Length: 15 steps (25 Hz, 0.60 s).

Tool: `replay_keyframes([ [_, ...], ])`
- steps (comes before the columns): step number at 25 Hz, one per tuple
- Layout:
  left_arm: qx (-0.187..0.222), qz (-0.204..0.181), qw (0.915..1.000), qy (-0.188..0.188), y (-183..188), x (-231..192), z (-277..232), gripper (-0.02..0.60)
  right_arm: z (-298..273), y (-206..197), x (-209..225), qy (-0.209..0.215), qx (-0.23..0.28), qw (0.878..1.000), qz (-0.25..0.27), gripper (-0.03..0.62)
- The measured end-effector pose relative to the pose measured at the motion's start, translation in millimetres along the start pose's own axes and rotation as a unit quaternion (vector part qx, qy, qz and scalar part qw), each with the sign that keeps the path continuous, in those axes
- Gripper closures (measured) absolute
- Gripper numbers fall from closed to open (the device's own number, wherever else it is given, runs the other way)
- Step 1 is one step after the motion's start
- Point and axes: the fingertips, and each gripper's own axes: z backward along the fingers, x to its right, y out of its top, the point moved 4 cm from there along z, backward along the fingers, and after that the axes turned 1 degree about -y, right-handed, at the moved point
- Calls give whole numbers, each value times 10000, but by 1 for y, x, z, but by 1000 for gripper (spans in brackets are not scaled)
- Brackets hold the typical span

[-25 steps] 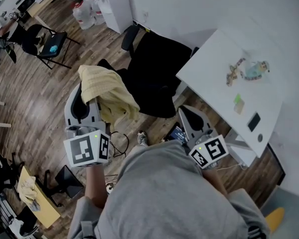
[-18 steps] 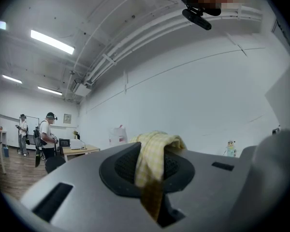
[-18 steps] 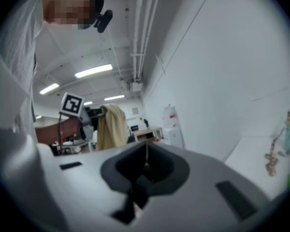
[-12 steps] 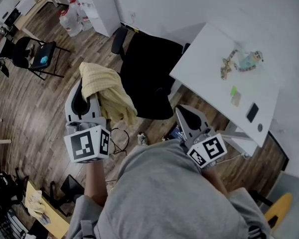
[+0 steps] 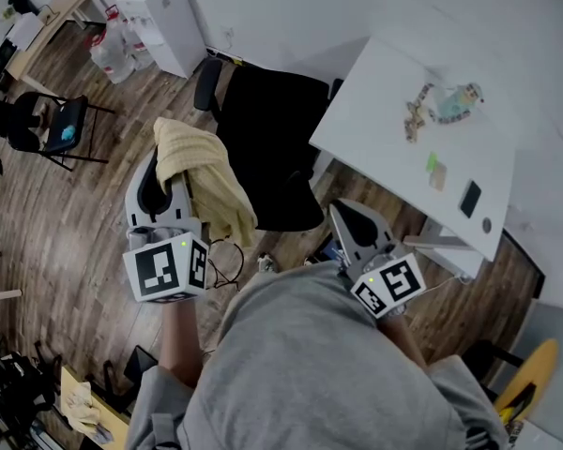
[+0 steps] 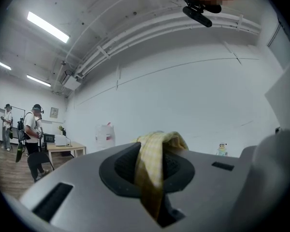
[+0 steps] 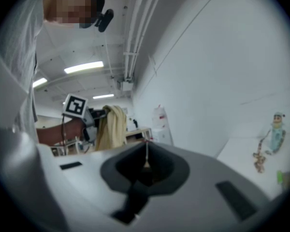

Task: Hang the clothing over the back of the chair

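Clothing [image 5: 203,169], a pale yellow garment of soft fabric with a fine check weave, is pinched at a bunched fold between the clenched jaws of the left tool [image 5: 161,178]. The rest spills over the tips and hangs in loose creases on the side toward the right tool [image 5: 349,216]. The garment is held in the air above the wood-plank floor [image 5: 84,204], just beside the black chair [image 5: 272,143], which has a matte padded back and a curved armrest. Whether cloth and chair touch cannot be told. The right tool, smooth grey with a marker cube, has its jaws pressed together on nothing, just off the near edge of the flat white table [image 5: 385,148]. A small figurine [image 5: 455,103] lies toward the table's far edge.
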Motion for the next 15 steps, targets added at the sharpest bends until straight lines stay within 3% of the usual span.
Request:
replay_keyframes([
  [15, -76, 185, 9982, -561, -23, -4, -39, 511, -11, -5, -4, -526, -61, 9986, -65, 559],
])
